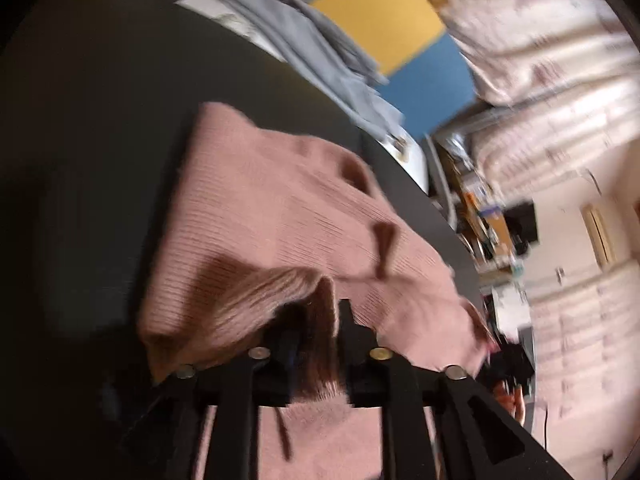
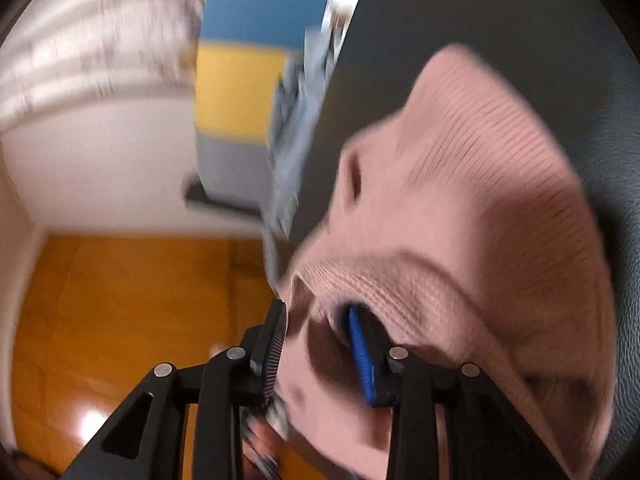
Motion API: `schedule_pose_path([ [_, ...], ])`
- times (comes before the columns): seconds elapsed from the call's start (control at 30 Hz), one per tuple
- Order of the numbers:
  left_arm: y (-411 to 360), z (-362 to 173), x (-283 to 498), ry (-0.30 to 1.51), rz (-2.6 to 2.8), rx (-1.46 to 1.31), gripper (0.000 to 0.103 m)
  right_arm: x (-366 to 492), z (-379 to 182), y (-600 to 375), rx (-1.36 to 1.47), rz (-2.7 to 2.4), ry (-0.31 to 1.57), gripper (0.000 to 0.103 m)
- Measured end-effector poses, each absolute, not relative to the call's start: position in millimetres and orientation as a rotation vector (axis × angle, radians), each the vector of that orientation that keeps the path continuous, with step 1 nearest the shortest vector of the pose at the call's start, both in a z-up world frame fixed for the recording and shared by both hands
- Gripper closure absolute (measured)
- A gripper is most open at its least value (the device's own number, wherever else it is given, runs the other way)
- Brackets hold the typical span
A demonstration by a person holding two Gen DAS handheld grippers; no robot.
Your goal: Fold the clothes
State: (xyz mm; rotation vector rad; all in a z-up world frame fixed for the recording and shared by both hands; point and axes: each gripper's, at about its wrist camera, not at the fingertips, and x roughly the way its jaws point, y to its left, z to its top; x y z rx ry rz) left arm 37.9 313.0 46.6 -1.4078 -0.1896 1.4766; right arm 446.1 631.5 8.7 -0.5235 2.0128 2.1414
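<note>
A pink ribbed knit sweater (image 1: 280, 200) lies partly folded on a dark table (image 1: 100, 120). My left gripper (image 1: 318, 320) sits at its near edge, shut on a raised fold of the knit that bunches between the two black fingers. In the right wrist view the same sweater (image 2: 480, 180) rises off the table (image 2: 460, 8) toward my right gripper (image 2: 316, 320). Pink fabric fills the gap between the ridged pads and drapes over the blue-padded finger (image 2: 360, 344). Both views are blurred by motion.
A grey garment (image 1: 312, 40) lies heaped along the table's far edge and shows as a blur (image 2: 292, 140) in the right wrist view. Beyond the table are yellow and blue floor mats (image 1: 380, 12), a wooden floor (image 2: 140, 300) and cluttered shelves (image 1: 488, 232).
</note>
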Motion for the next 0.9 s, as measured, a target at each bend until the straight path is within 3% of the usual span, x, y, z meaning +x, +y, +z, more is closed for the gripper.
schedule_pose_path([
  [0.03,317,52,41,-0.172,1.447,-1.396,0.053,439,11,630,-0.604,2.157,1.993,0.070],
  [0.07,322,57,44,-0.154,1.418,-1.384,0.047,434,12,630,-0.659,2.166,1.988,0.070],
  [0.13,333,64,41,-0.150,1.398,-1.399,0.045,427,9,633,-0.619,2.160,2.079,0.070],
  [0.23,346,65,25,-0.241,1.390,-1.449,0.043,431,6,652,-0.323,2.126,2.213,0.070],
  [0.4,345,48,-19,-0.514,1.509,-1.567,0.040,460,-15,681,-0.171,1.961,2.032,0.067],
  [0.5,343,48,-20,-0.521,1.522,-1.553,0.035,466,-16,675,-0.205,1.978,2.012,0.067],
  [0.57,338,54,-14,-0.480,1.514,-1.514,0.028,473,0,662,-0.321,2.045,1.830,0.067],
  [0.77,300,70,6,-0.258,1.679,-1.374,0.024,505,62,611,-0.597,2.194,1.136,0.067],
  [0.9,264,62,13,-0.222,1.768,-1.332,0.022,498,60,595,-0.724,2.226,1.029,0.067],
])
